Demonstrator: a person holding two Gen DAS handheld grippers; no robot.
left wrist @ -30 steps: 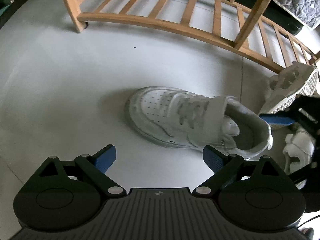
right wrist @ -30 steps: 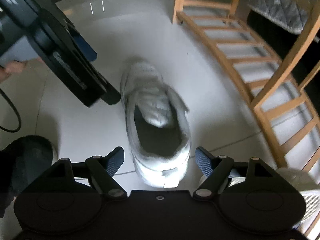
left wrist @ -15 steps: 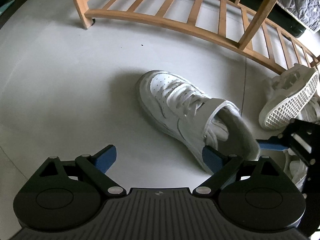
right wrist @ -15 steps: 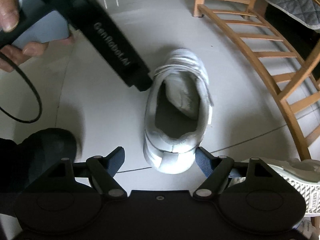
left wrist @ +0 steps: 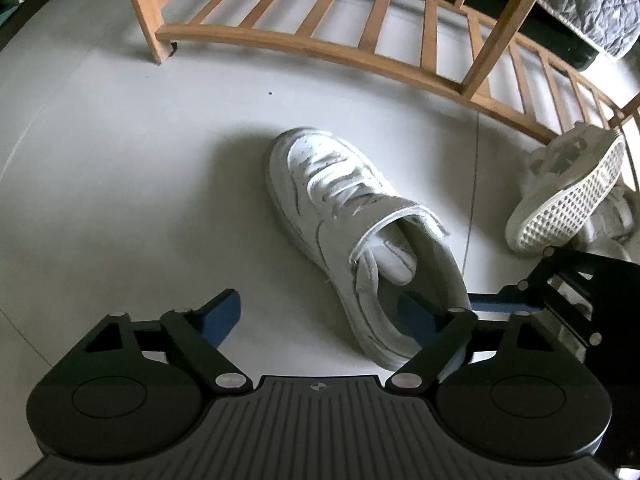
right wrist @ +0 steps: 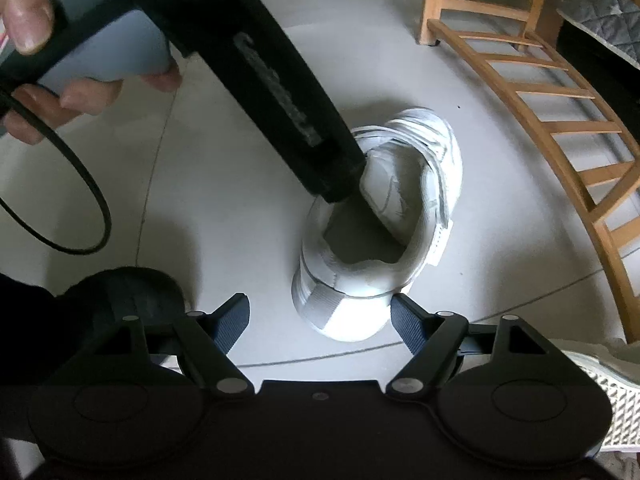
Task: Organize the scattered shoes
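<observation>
Our left claw (left wrist: 320,318) is closing with one blue finger inside the collar of the white leather high-top sneaker (left wrist: 356,236) on the grey floor; the pads don't yet press its side wall. That soft wall may slip free. Our right claw (right wrist: 320,320), open and empty, hovers at the heel.

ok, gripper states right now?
Left gripper: closing, one finger inside the sneaker, not clamped yet.
Right gripper: open, empty, at the sneaker's heel.
</observation>
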